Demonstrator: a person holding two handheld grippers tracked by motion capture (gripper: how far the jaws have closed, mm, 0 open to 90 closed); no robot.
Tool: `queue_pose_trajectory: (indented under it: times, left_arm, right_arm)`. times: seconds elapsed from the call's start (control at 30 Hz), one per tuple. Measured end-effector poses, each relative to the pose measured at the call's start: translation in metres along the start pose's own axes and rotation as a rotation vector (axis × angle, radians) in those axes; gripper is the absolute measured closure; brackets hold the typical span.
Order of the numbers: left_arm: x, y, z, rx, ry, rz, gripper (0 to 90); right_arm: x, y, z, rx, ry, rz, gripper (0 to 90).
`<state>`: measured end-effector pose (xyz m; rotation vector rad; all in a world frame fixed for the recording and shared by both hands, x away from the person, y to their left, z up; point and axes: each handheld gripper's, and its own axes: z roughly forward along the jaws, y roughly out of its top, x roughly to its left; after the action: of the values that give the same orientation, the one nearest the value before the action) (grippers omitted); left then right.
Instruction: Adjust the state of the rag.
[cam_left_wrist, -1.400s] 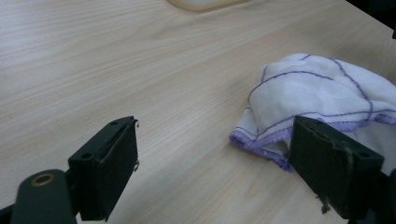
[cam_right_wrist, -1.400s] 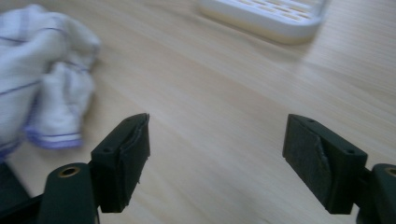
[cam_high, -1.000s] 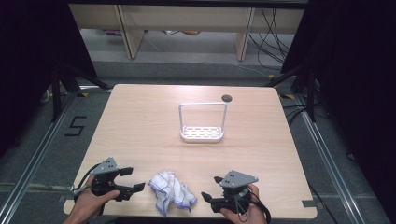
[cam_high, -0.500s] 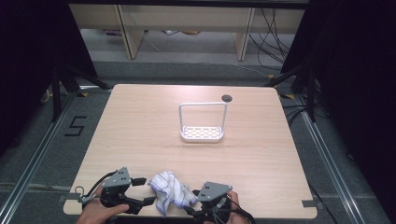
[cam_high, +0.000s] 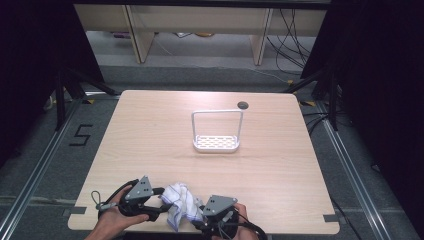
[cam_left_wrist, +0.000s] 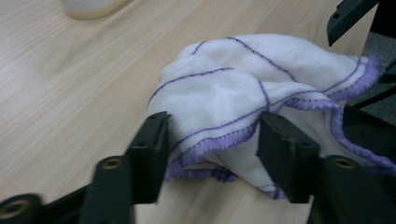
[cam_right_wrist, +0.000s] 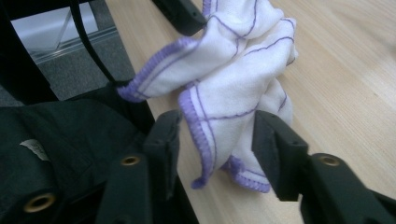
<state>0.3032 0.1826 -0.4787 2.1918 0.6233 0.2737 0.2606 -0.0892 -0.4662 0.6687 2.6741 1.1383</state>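
A crumpled white cloth (cam_high: 180, 204) with purple stitching is lying at the near edge of the desk (cam_high: 150, 130), roughly midway along it. It is being flanked by both grippers. The left gripper (cam_high: 159, 205) is being held at the cloth's left side; its jaws have just been closing and are standing partly apart around a hemmed fold, with both pads seeming to meet the fabric, though a firm pinch cannot be told. The right gripper (cam_high: 199, 220) is being held at the cloth's right side; its jaws have also just been closing, with a hanging purple-edged fold between them, one pad appearing to touch it and a gap being left at the other. A white wire rack (cam_high: 217, 132) is standing well apart, nearer the far edge, with a round cable hole (cam_high: 243, 105) beyond it at that edge.
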Motion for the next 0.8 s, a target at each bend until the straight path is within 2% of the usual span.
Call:
queue_pose_trajectory:
  times: [0.03, 0.07, 0.13, 0.2, 0.23, 0.33, 0.37, 0.4, 0.43, 0.47, 0.53, 0.57, 0.6, 0.63, 0.67, 0.7, 0.8]
  left_arm:
    - [0.002, 0.0, 0.001, -0.005, 0.007, 0.012, 61.4]
    - [0.006, 0.001, 0.001, -0.007, 0.006, 0.035, 67.2]
    - [0.006, 0.001, 0.0, -0.037, 0.022, 0.011, 77.7]
    - [0.008, 0.002, -0.001, -0.042, 0.014, 0.026, 82.8]
    - [0.009, 0.002, -0.003, -0.057, 0.011, 0.002, 84.5]
    - [0.01, 0.006, -0.012, -0.076, 0.002, -0.001, 85.6]
    - [0.009, 0.008, -0.019, -0.094, -0.007, -0.008, 85.8]
    - [0.01, 0.01, -0.023, -0.094, -0.01, 0.002, 85.9]
    - [0.009, 0.012, -0.027, -0.102, -0.007, -0.003, 86.1]
    - [0.01, 0.013, -0.03, -0.111, -0.015, 0.001, 86.2]
    - [0.011, 0.014, -0.033, -0.115, -0.017, 0.013, 86.3]
    - [0.011, 0.017, -0.041, -0.148, -0.029, -0.019, 86.4]
    - [0.011, 0.017, -0.041, -0.148, -0.029, -0.019, 86.4]
    - [0.014, 0.019, -0.049, -0.169, -0.039, -0.041, 86.4]
    - [0.014, 0.019, -0.049, -0.169, -0.039, -0.041, 86.4]
    - [0.017, 0.021, -0.058, -0.18, -0.052, -0.054, 86.4]
    - [0.021, 0.022, -0.066, -0.185, -0.061, -0.085, 86.4]
  right_arm:
    - [-0.003, -0.001, 0.002, -0.003, -0.004, -0.011, 63.9]
    - [-0.004, -0.001, 0.002, -0.001, -0.012, -0.002, 67.5]
    - [-0.006, -0.001, 0.002, -0.004, 0.008, -0.026, 78.6]
    - [-0.007, -0.001, 0.001, -0.009, 0.005, -0.031, 82.1]
    - [-0.011, 0.0, -0.004, -0.025, -0.005, -0.04, 85.8]
    - [-0.013, 0.001, -0.011, -0.042, -0.021, -0.035, 86.7]
    - [-0.017, 0.004, -0.02, -0.074, -0.023, -0.036, 87.0]
    - [-0.02, 0.005, -0.026, -0.086, -0.028, -0.033, 87.1]
    - [-0.022, 0.006, -0.031, -0.103, -0.035, -0.006, 87.1]
    - [-0.025, 0.007, -0.037, -0.118, -0.035, -0.002, 87.1]
    - [-0.028, 0.008, -0.042, -0.139, -0.041, -0.006, 87.1]
    - [-0.033, 0.009, -0.054, -0.159, -0.055, 0.0, 87.2]
    - [-0.033, 0.009, -0.054, -0.159, -0.055, 0.0, 87.2]
    - [-0.037, 0.011, -0.065, -0.184, -0.065, 0.009, 87.2]
    - [-0.037, 0.011, -0.065, -0.184, -0.065, 0.009, 87.2]
    - [-0.042, 0.013, -0.078, -0.201, -0.082, 0.026, 87.2]
    - [-0.054, 0.016, -0.096, -0.238, -0.086, 0.041, 87.2]
